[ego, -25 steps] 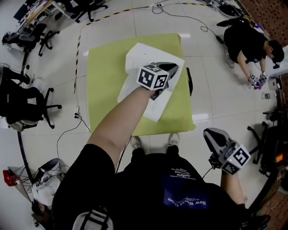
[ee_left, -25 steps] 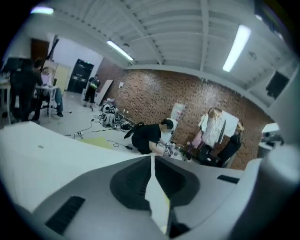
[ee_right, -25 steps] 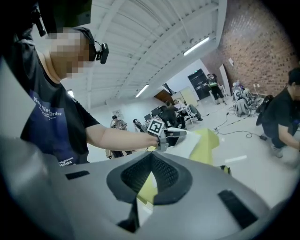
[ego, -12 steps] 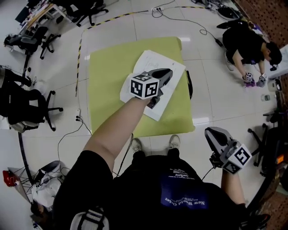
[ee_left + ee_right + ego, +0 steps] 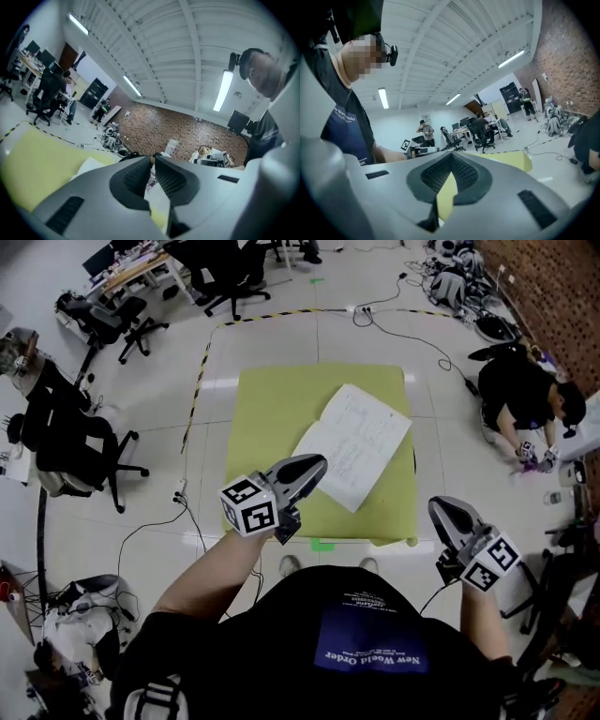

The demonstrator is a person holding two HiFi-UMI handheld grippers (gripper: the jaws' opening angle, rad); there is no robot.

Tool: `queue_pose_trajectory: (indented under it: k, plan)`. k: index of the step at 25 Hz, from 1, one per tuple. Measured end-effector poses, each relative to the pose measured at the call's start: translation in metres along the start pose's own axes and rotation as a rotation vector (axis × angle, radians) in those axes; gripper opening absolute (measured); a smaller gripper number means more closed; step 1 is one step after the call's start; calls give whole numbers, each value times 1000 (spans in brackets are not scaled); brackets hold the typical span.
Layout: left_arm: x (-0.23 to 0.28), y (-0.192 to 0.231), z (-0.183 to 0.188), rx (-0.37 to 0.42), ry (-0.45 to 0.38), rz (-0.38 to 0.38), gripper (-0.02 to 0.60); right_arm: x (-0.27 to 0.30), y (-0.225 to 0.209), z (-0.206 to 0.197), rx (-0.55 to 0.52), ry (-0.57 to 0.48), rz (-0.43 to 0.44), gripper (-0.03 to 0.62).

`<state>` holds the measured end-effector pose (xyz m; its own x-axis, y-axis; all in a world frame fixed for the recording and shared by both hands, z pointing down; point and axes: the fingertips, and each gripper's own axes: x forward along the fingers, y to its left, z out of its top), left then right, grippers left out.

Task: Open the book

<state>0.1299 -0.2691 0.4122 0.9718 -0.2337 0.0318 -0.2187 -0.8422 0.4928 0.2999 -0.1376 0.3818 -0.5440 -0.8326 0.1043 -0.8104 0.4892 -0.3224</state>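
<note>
The book (image 5: pixel 354 444) lies open on the yellow-green table (image 5: pixel 272 418), its white written pages facing up, toward the table's right side. My left gripper (image 5: pixel 317 465) hovers over the table's near edge, off the book, its jaws shut with nothing between them. In the left gripper view the same gripper (image 5: pixel 152 159) points level across the table (image 5: pixel 37 159), with a corner of the book (image 5: pixel 89 166) showing past it. My right gripper (image 5: pixel 439 509) is held off the table's near right corner, shut and empty. In the right gripper view its tips (image 5: pixel 451 157) meet.
Black office chairs (image 5: pixel 75 442) stand on the floor at the left. A person (image 5: pixel 525 399) crouches on the floor at the right. Cables and a black-yellow tape line (image 5: pixel 202 371) run around the table. A green tape mark (image 5: pixel 322 544) lies by the near edge.
My left gripper has drawn back off the book toward me and risen. The book now lies open and uncovered. The right gripper has risen slightly.
</note>
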Motion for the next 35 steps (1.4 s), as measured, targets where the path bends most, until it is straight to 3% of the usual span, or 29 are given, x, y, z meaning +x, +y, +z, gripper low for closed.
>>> queue_pose_trajectory:
  k: [5,10,16,23,35]
  plan:
    - [-119,-9,20,25,-136,152,31,26,11,31,-52,-26,-28,-14]
    - [-184,-16,45,41,-266,232,31,54,28,51,-83,-42,-5,-14]
    - [-200,-31,43,46,-320,224,31,68,35,44,-89,-15,-10,-15]
    - [-203,-32,40,54,-315,207,31,68,44,25,-90,29,4,-15]
    - [-189,-37,40,50,-285,168,31,59,46,18,-75,20,-1,-15]
